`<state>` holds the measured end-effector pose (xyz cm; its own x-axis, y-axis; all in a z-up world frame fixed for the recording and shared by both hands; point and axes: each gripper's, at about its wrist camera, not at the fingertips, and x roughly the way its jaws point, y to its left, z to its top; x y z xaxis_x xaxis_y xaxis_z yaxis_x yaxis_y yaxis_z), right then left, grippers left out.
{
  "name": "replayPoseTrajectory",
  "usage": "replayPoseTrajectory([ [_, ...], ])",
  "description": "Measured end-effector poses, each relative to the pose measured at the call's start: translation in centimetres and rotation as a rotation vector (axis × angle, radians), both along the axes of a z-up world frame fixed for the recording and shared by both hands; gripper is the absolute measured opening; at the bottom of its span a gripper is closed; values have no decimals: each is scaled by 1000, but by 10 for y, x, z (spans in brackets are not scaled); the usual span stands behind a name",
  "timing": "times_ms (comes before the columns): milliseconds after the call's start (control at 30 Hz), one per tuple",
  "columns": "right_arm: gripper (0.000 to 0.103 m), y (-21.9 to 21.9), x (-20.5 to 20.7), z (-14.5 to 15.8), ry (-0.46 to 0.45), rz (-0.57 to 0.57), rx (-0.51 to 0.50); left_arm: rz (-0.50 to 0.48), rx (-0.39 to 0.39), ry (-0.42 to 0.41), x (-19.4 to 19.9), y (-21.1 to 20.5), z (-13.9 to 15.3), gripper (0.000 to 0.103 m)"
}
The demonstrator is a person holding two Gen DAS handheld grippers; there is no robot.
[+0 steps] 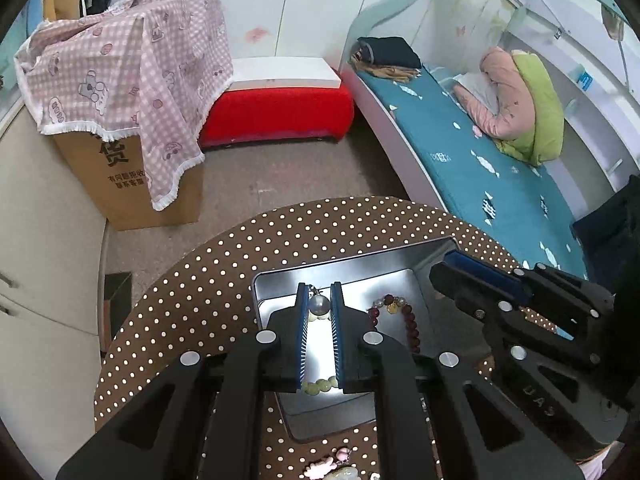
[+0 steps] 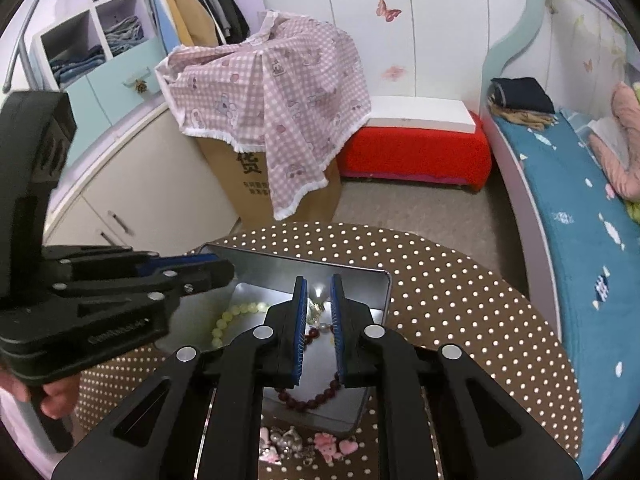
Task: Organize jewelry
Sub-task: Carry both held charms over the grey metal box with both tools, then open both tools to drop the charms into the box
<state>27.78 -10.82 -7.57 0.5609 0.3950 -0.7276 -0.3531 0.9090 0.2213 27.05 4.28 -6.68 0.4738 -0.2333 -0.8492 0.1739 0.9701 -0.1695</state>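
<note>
A silver metal tin (image 1: 280, 284) (image 2: 360, 276) stands on the polka-dot round table. In it lie a pale green bead bracelet (image 1: 320, 385) (image 2: 224, 320) and a dark red bead bracelet (image 1: 412, 324) (image 2: 312, 400). My left gripper (image 1: 319, 292) hovers over the tin, jaws slightly apart, with a clear round bead charm (image 1: 319, 304) between its tips. My right gripper (image 2: 319, 284) is over the tin's right part, jaws slightly apart above the red bracelet; a small gold-and-pearl piece (image 2: 318, 312) lies below its tips. Pink charms (image 2: 332, 446) (image 1: 332, 466) lie on the table in front of the tin.
A cardboard box under a pink checked cloth (image 1: 132, 92) (image 2: 276, 104), a red stool (image 1: 276, 114) (image 2: 416, 152) and a bed with a teal sheet (image 1: 480, 160) (image 2: 580, 208) surround the table. Cream cabinets (image 2: 152, 196) stand to the left.
</note>
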Motion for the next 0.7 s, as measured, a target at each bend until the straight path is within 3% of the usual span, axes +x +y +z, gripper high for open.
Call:
replayPoseTrajectory([
  [100,14,-3,-3,3,-1,-2,12,-5,0,9,2,-2,-1,10],
  [167,25,-3,-5,6,1,5,-5,-8,2,7,1,-3,-1,11],
  [200,56,-4,-6,7,1,-3,-10,-7,4,9,2,-3,-1,13],
  [233,76,-7,-7,8,-5,-22,-13,0,8,13,2,-2,-2,20],
  [267,78,-11,-9,10,-31,-61,-24,10,11,14,2,-1,-3,29],
  [333,78,-16,-11,13,-37,-64,-14,18,4,12,1,2,-4,34],
  [700,78,-23,-17,17,-22,-84,-30,-8,69,-7,-11,-5,-4,34],
])
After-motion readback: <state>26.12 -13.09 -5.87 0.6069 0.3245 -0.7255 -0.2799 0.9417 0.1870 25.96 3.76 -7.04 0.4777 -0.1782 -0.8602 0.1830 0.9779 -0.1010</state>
